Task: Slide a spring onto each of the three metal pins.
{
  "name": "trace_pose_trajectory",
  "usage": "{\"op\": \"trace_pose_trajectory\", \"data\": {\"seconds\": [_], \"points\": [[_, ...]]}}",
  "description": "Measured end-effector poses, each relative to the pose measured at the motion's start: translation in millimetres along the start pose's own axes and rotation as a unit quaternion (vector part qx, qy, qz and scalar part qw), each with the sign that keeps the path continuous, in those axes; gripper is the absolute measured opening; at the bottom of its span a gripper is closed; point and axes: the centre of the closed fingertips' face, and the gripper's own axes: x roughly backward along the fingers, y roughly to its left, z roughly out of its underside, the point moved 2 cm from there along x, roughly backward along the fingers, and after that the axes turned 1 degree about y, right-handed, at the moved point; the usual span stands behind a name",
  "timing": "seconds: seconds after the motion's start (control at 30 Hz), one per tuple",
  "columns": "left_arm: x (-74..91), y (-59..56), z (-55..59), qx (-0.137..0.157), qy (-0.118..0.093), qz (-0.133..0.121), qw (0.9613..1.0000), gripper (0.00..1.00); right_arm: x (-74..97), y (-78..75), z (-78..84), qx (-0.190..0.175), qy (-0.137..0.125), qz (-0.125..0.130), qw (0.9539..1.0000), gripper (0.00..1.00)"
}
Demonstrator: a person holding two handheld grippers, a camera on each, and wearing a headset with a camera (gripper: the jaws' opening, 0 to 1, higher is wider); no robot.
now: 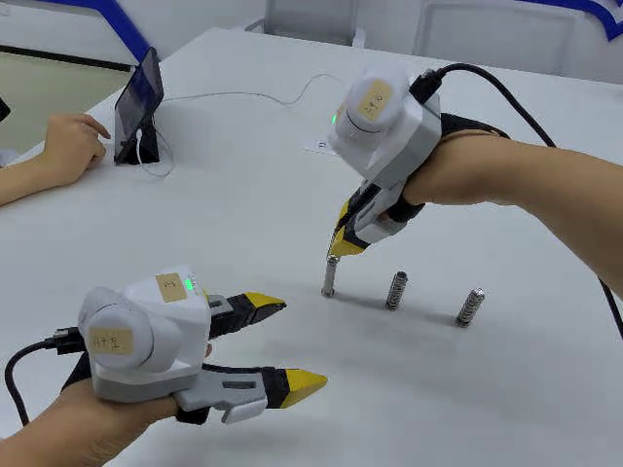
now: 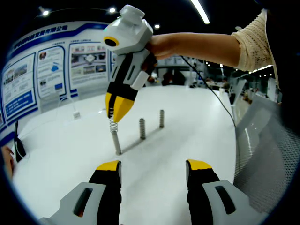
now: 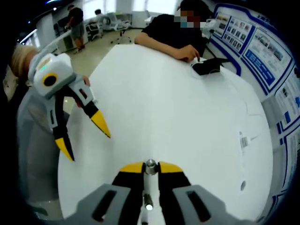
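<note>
Yellow tips of my right claw (image 1: 346, 243) are clenched on a spring (image 2: 112, 125), its lower end just over the bare pin (image 1: 330, 277). If I come down tilted, I judge the coil could snag on the pin's top, buckle, or topple it toward the neighbouring sprung pin (image 1: 395, 290). My left claw (image 1: 292, 341) hangs released above the surface (image 1: 243, 195).

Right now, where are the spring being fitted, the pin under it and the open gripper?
spring (image 2: 113, 125): left gripper view, its middle coils.
pin (image 1: 330, 282): head view, lower shaft.
left gripper (image 1: 303, 342): head view, midway between its yellow tips.
</note>
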Motion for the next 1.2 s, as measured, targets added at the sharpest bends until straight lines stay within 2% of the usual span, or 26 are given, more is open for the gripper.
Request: {"op": "trace_pose_trajectory", "data": {"seconds": [0.53, 0.83, 1.2], "points": [[0.8, 2.6, 4.5, 0.003, 0.004, -0.002, 1.0000, 0.55, -22.5, 2.0, 7.6, -0.002, 0.027, -0.012, 0.9996, 0.12], [1.5, 3.5, 6.2, 0.005, 0.006, -0.003, 1.0000, 0.55, -37.4, 8.3, 13.5, -0.006, 0.042, -0.020, 0.9989, 0.12], [1.5, 4.9, 6.6, 0.004, 0.008, -0.004, 1.0000, 0.55, -46.4, 16.1, 18.4, -0.011, 0.052, -0.030, 0.9982, 0.13]]}}
